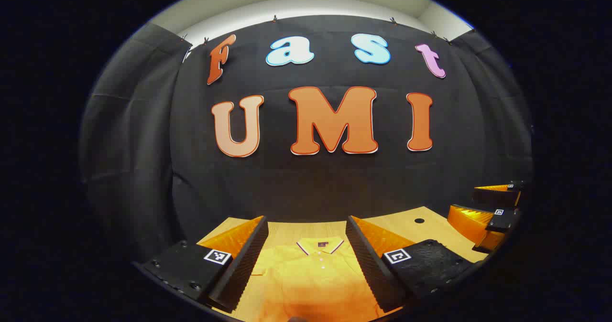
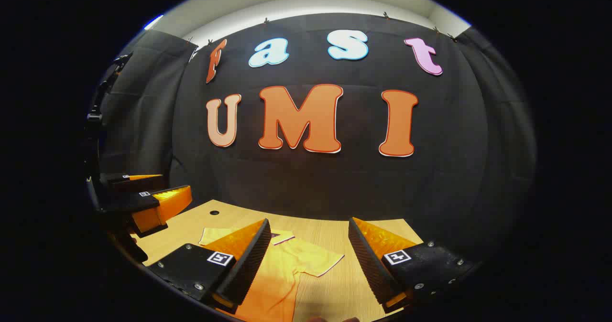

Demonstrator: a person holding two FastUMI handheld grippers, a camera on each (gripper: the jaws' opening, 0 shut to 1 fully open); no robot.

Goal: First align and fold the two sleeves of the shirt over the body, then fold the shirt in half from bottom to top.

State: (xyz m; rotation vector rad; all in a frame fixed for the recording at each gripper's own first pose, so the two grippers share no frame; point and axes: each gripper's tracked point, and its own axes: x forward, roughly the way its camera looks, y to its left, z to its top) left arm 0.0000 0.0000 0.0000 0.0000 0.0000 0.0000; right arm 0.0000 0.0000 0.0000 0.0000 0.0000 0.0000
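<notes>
A yellow polo shirt (image 1: 315, 279) lies flat on the wooden table (image 1: 306, 229), its striped collar (image 1: 319, 245) toward the wall. My left gripper (image 1: 307, 221) hovers above it, open, with the shirt's chest between its widely spread fingers and nothing held. In the right gripper view the shirt (image 2: 279, 276) sits low and left of centre, one short sleeve (image 2: 318, 261) spread out sideways on the table. My right gripper (image 2: 309, 222) is open above that sleeve, holding nothing. Each gripper appears in the other's view: the right gripper (image 1: 463, 200) and the left gripper (image 2: 174, 183).
Bare table (image 2: 334, 231) runs between the shirt and the black cloth wall. A small dark hole (image 1: 419, 220) marks the tabletop near the back, also seen as the hole (image 2: 214, 212) in the right gripper view. The shirt's other sleeve (image 2: 210, 236) peeks out beyond my left finger.
</notes>
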